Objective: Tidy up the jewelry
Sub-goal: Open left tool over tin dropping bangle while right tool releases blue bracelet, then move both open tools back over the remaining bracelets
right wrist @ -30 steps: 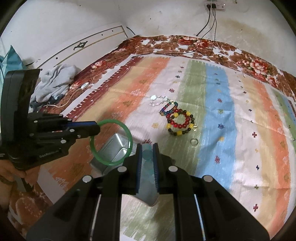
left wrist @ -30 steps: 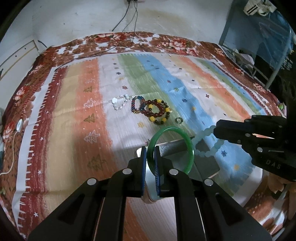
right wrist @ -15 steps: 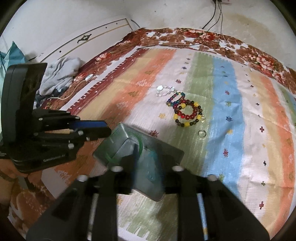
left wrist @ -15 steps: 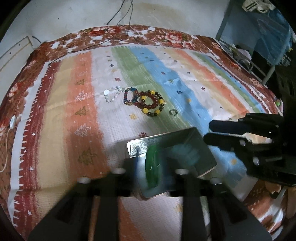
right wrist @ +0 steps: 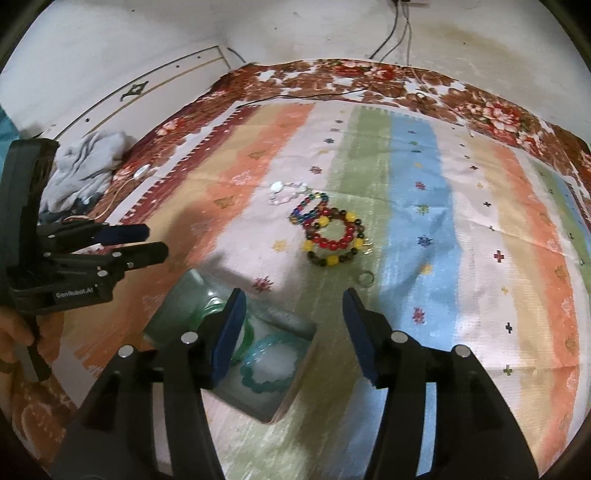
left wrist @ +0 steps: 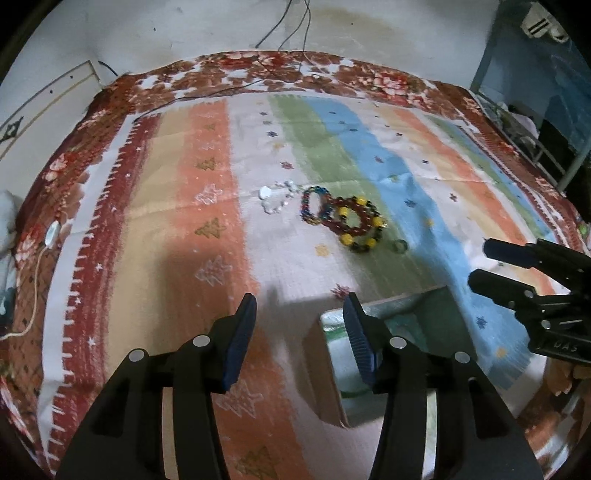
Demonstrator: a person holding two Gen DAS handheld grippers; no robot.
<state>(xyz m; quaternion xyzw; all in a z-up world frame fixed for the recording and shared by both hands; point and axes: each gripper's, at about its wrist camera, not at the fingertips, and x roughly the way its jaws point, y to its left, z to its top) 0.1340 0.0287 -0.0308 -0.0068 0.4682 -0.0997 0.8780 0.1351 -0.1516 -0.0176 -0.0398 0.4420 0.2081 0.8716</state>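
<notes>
A green bangle (right wrist: 246, 334) and a pale teal bead bracelet (right wrist: 271, 363) lie together inside an open metal tin (right wrist: 236, 387) at the near edge of a bed, while a red-and-yellow bead bracelet (right wrist: 334, 238), a multicoloured bead bracelet (right wrist: 306, 210), a white bead strand (right wrist: 286, 192) and a small ring (right wrist: 365, 277) rest farther out, bunched near the middle of the striped bedspread (right wrist: 461, 236). The left gripper (left wrist: 300, 334) hangs over the tin's near left corner with its blue-padded fingers spread wide and holding nothing; the right gripper (right wrist: 291, 332) hovers above the tin, equally wide and empty. The pastel-striped cloth overlies a floral brown blanket (right wrist: 369, 79). Behind it stands a stained white wall (right wrist: 295, 33) with dangling cables (right wrist: 400, 29), and a grey garment (right wrist: 83, 171) lies crumpled beside the bed.
</notes>
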